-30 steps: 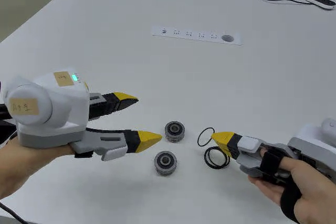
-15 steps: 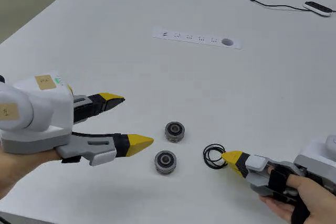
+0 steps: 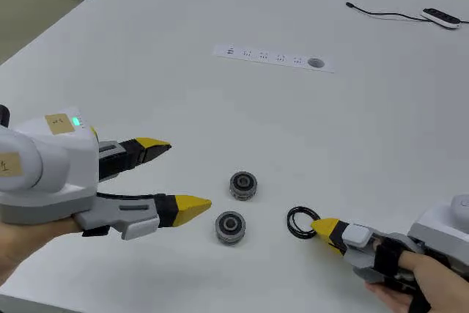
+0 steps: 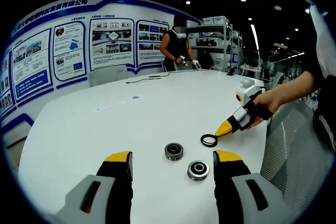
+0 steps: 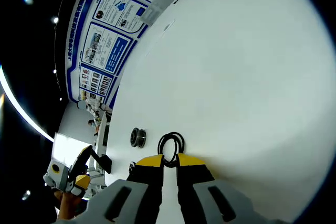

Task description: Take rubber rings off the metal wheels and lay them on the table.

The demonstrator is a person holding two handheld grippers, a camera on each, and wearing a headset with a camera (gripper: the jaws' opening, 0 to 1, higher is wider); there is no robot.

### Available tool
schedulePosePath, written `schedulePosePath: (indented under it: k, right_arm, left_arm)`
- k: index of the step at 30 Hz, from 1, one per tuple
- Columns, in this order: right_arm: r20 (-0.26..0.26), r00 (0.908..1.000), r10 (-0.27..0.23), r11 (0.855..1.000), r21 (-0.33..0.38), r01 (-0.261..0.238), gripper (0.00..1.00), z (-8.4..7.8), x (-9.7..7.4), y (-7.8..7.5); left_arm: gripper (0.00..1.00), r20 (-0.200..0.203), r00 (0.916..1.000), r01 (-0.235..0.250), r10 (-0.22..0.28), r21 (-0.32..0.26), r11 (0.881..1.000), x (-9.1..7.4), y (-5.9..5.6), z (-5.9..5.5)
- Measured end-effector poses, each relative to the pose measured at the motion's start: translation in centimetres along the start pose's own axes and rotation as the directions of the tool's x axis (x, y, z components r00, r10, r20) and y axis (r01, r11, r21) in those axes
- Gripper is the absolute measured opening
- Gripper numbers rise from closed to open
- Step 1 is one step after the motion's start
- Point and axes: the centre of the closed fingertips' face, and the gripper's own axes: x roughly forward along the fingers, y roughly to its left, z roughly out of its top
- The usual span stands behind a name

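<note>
Since everything here sits close together, the near wheel (image 3: 231,226) serves as the mark for placing the rest. It lies flat on the white table (image 3: 242,115), towards the person's edge, dark rim up and hub showing.

Left of the near wheel hangs the left gripper (image 3: 185,174), the bulkiest thing in the head view, held in a hand (image 3: 22,236) above the tabletop. Its jaws stand wide apart with nothing between them, and the lower yellow tip ends just left of the near wheel without touching it. Right of the near wheel, low over the table, comes the right gripper (image 3: 323,226). Its yellow tips are drawn almost together and pinch the near edge of the rubber rings (image 3: 300,221) (its own view shows the black loop running into the slit between the tips).

Well beyond the near wheel, a white power strip (image 3: 272,58) lies flat on the table. Further still and to the right rests a small black device (image 3: 440,15) with a thin cable.

Just behind the near wheel, slightly to its right and apart from it, sits the far wheel (image 3: 243,185). The rubber rings themselves, thin black overlapping loops, lie on the table near the near wheel's right side, off both wheels.
</note>
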Motion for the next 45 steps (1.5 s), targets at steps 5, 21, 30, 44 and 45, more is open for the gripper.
schedulePosePath:
  k: [5,21,30,44,45]
  right_arm:
    - [0.009,0.9998,-0.016,0.996,-0.084,0.017,0.14,0.5,-0.6,0.0]
    - [0.08,0.9904,0.113,0.871,-0.488,-0.06,0.34,3.6,-3.4,2.9]
    - [0.134,0.9859,0.1,0.759,-0.651,0.012,0.44,4.6,-5.4,2.8]
    - [0.156,0.9823,0.103,0.701,-0.712,0.04,0.51,5.1,-6.8,1.7]
    - [0.155,0.9835,0.093,0.691,-0.721,0.048,0.51,5.1,-6.9,1.5]
  left_arm:
    - [0.64,-0.002,1.0,-0.005,0.005,-0.001,1.0,-0.2,0.0,-0.2]
    - [0.7,0.03,0.9949,-0.094,0.097,-0.076,0.993,-1.7,1.5,-0.6]
    - [0.75,0.028,0.9893,-0.141,0.144,-0.085,0.986,-2.8,2.2,-1.3]
    - [0.8,0.003,0.9853,-0.17,0.171,-0.088,0.981,-3.1,1.7,-3.1]
    - [0.81,0.004,0.9844,-0.175,0.176,-0.089,0.981,-3.1,1.7,-3.2]
